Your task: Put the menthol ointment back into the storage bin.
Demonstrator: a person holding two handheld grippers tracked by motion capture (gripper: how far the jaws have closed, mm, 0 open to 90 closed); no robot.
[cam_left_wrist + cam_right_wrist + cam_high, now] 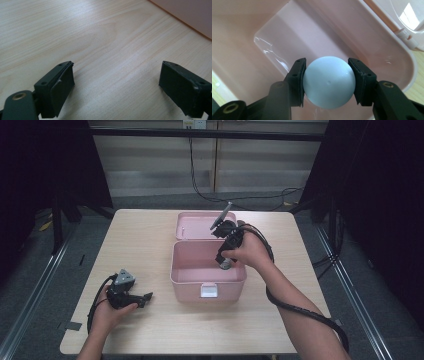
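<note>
The right gripper (329,82) is clamping a smooth, pale blue ball (329,82) between its black padded jaws, hanging it over the glossy pink plastic box (272,45) with rounded corners. The left gripper (116,87) is resting on the pale wood-grain table (100,37), jaws spread wide, gripping nothing.

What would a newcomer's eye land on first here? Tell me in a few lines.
First, the pale blue ball clamped between the right gripper's pads, held over the open pink box at mid-table. Its lid lies flipped back behind it. Last, the left gripper rests on the bare wooden table at the front left, jaws wide apart with nothing between them.
</note>
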